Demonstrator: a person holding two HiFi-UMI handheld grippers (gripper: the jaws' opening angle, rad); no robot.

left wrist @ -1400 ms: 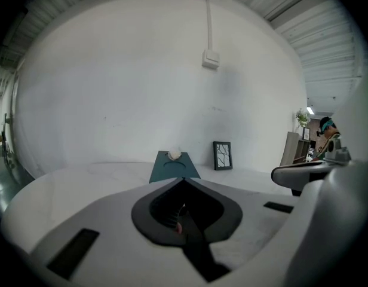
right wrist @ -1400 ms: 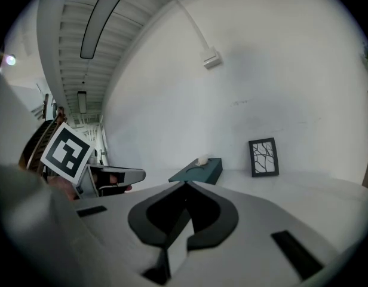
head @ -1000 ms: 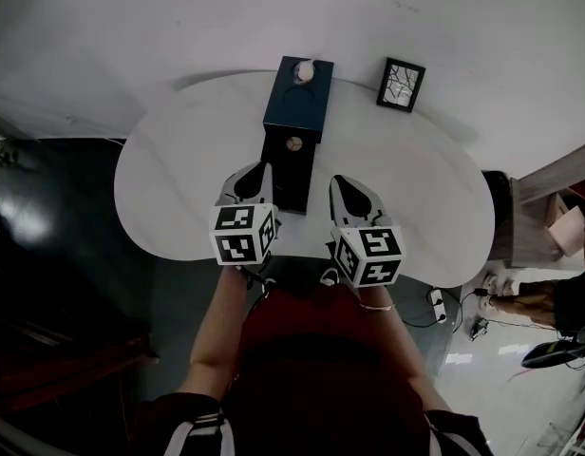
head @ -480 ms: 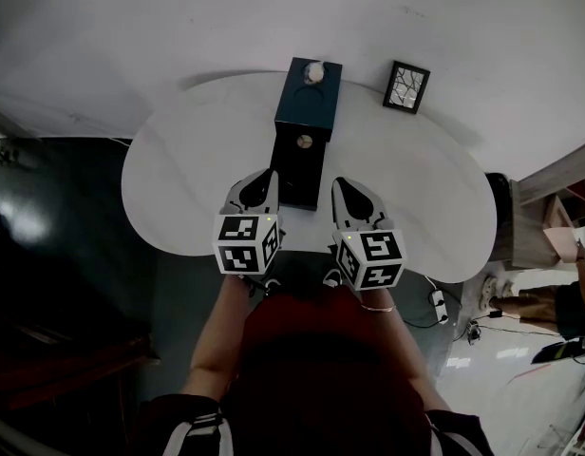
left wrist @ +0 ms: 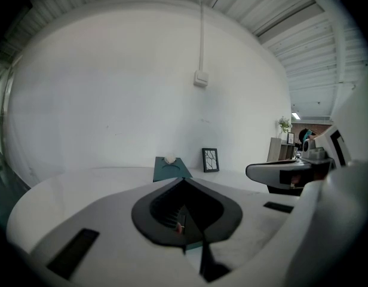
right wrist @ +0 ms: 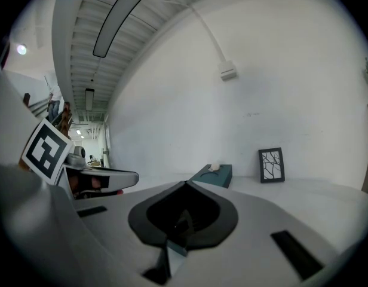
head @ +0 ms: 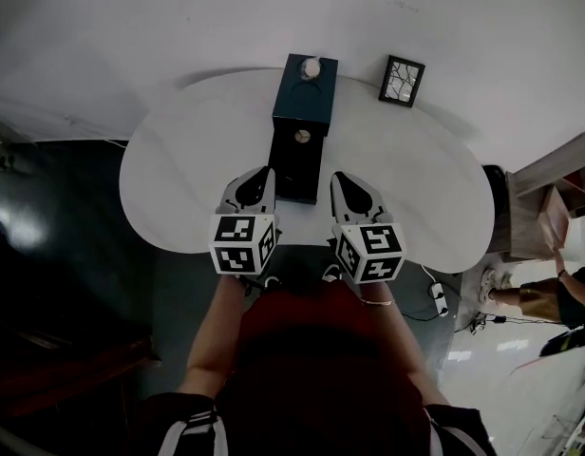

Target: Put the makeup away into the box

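Holding station: over the last second both grippers have barely drifted, left gripper (head: 263,173) and right gripper (head: 340,179) flanking the black section (head: 294,171) that juts from the teal box (head: 302,104), each with jaws pressed together on nothing. So no makeup is in transit; a pale round item (head: 311,66) sits atop the box's far end, a small round piece (head: 300,136) on the black section. Only the head view shows that piece; the gripper views confirm the closed jaws.
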